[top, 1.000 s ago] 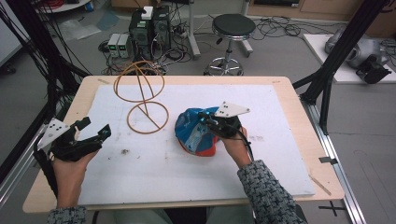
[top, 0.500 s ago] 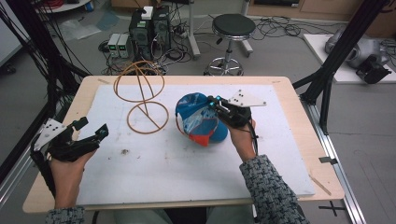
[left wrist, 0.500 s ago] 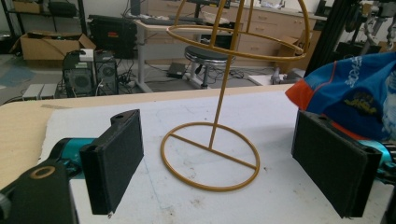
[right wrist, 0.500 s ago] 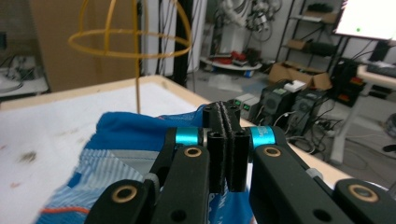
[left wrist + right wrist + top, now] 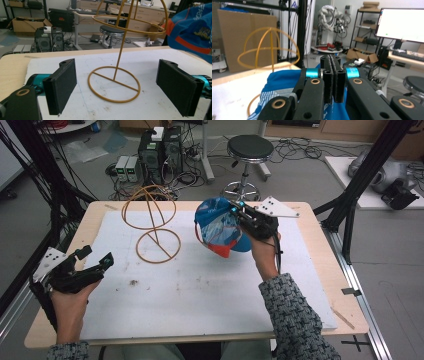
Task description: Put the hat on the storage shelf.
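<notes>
Blue cap [image 5: 220, 226] with orange and white panels, lifted above the white mat [image 5: 200, 290], pinched in the clenched right gripper [image 5: 239, 211]. Beside the wire stand [image 5: 152, 222]. Left gripper [image 5: 95, 261] released, holding nothing. Cap's brim hard to make out.

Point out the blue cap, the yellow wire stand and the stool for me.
blue cap [image 5: 219, 222], high view, on its blue and white crown.
yellow wire stand [image 5: 113, 87], left gripper view, on its round base ring.
stool [image 5: 250, 147], high view, on its dark round seat.
</notes>
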